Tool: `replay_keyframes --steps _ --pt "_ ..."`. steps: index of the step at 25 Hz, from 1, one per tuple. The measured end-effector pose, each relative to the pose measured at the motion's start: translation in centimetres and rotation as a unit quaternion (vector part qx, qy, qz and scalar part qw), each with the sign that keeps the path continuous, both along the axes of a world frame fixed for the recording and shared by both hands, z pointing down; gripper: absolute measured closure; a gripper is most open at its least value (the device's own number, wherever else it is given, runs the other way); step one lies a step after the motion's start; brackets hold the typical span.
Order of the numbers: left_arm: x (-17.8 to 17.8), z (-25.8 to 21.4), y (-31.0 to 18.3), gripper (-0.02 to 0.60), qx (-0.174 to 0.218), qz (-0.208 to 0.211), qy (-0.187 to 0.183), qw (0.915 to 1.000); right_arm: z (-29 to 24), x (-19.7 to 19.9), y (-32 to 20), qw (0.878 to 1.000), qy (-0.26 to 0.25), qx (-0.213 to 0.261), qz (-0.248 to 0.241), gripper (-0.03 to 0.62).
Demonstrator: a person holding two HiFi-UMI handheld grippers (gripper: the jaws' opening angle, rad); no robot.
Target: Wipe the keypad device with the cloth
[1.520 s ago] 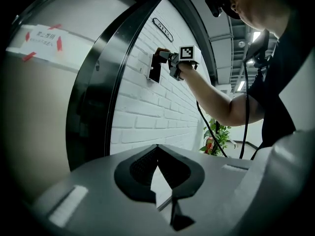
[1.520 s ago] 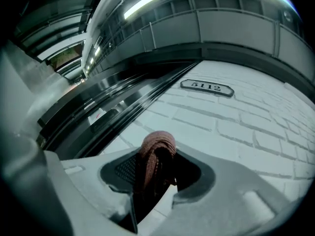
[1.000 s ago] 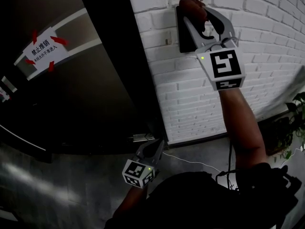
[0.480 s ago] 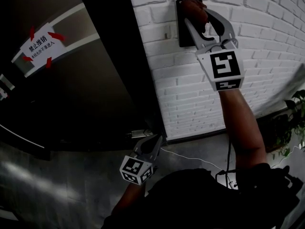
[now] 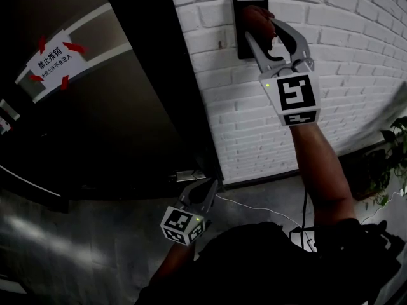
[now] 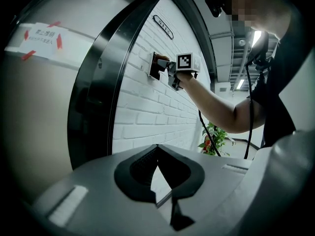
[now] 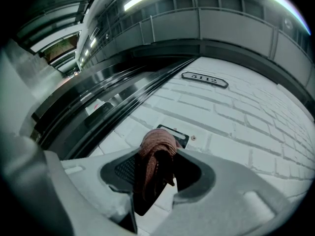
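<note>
A black keypad device (image 5: 241, 43) hangs on the white brick wall. My right gripper (image 5: 262, 25) is raised to it and shut on a reddish-brown cloth (image 5: 253, 14), which presses against the keypad's face. In the right gripper view the bunched cloth (image 7: 156, 154) sits between the jaws and hides most of the keypad (image 7: 178, 136). My left gripper (image 5: 208, 186) hangs low by the door frame, shut and empty. The left gripper view shows its tips (image 6: 157, 148) meeting, with the keypad (image 6: 153, 67) and the right gripper (image 6: 171, 72) far off.
A dark door (image 5: 95, 119) with a taped white paper sign (image 5: 54, 61) stands left of the wall. A potted plant (image 5: 391, 161) is at the lower right, and a cable (image 5: 254, 213) runs along the floor. A number plate (image 7: 204, 79) sits above the keypad.
The right gripper has slid the cloth a little way down the keypad's face. The left gripper has sunk slightly and stays shut.
</note>
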State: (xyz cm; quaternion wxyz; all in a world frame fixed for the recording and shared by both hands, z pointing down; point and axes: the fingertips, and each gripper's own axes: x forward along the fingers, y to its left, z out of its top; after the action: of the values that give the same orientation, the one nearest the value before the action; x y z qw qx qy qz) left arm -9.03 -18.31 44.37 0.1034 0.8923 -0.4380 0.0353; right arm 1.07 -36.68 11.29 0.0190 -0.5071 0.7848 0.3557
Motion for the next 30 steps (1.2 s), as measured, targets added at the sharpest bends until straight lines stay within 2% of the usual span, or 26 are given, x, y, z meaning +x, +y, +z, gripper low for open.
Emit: replay_keyframes --steps 30 --pt "0.1 0.3 0.7 0.566 -0.004 0.005 0.003 1.0 7.4 0.1 -0.1 0.997 0.012 -0.073 0.01 0.439"
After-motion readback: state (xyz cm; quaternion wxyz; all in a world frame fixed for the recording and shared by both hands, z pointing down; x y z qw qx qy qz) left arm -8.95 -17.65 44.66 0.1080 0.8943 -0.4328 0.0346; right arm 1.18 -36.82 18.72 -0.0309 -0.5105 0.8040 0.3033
